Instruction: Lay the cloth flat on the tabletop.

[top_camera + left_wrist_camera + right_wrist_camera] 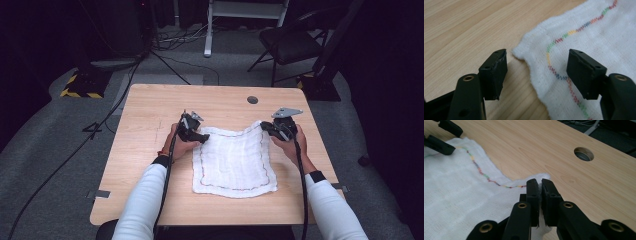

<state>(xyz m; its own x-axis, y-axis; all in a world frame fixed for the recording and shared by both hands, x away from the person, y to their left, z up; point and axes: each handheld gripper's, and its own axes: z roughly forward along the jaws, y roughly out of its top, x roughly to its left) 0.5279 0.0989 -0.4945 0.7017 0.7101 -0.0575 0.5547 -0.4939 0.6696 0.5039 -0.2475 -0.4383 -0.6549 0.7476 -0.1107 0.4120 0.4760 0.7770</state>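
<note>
A white cloth [232,162] with a wavy multicoloured stitched border lies spread on the wooden table [145,160]. My left gripper [204,136] is at the cloth's far left corner. In the left gripper view its jaws [537,53] stand open, and the corner of the cloth [586,37] lies flat between them, untouched by the pads. My right gripper [265,127] is at the far right corner. In the right gripper view it [540,181] is shut on that corner of the cloth [454,195], which it holds slightly raised. The left gripper [444,135] shows open at the top left there.
A round cable hole [252,99] [583,154] sits in the table near its far edge, beyond the right gripper. A dark folding chair [290,42] and floor cables [75,150] lie past and beside the table. Bare wood surrounds the cloth on all sides.
</note>
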